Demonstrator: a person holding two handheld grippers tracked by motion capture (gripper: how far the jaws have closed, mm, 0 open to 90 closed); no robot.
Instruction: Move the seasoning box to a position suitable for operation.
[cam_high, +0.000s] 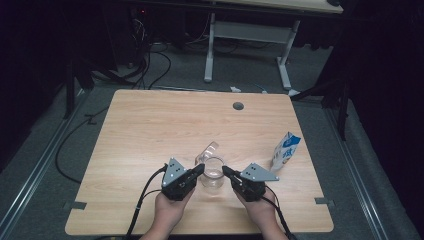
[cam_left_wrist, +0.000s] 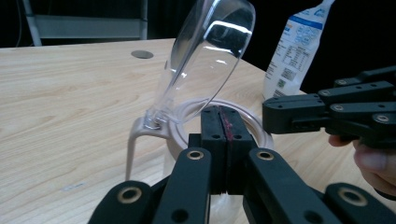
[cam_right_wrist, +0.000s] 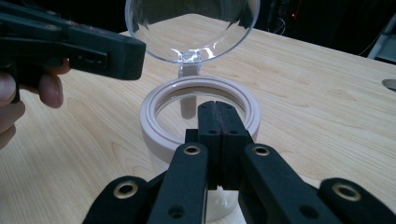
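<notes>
I see a clear jar (cam_high: 213, 176) with a pale pinkish-white rim (cam_right_wrist: 154, 135) and a clear lid (cam_left_wrist: 205, 56). My grippers (cam_high: 201, 170) (cam_high: 225, 172) are black with grey plates. The carton (cam_high: 285, 150) is white and blue, the table (cam_high: 150, 130) light wood grain.

You have a clear jar (cam_high: 213, 175) standing upright on the table (cam_high: 150, 130), near its front edge and slightly right of centre. It carries a pale, whitish ring collar (cam_right_wrist: 161, 140) around the open mouth. A transparent domed lid (cam_left_wrist: 205, 56) is hinged at the collar and stands flipped open, tilted back toward 11 o'clock in the high view. A pale handle (cam_left_wrist: 133, 144) drops from the hinge side.
</notes>
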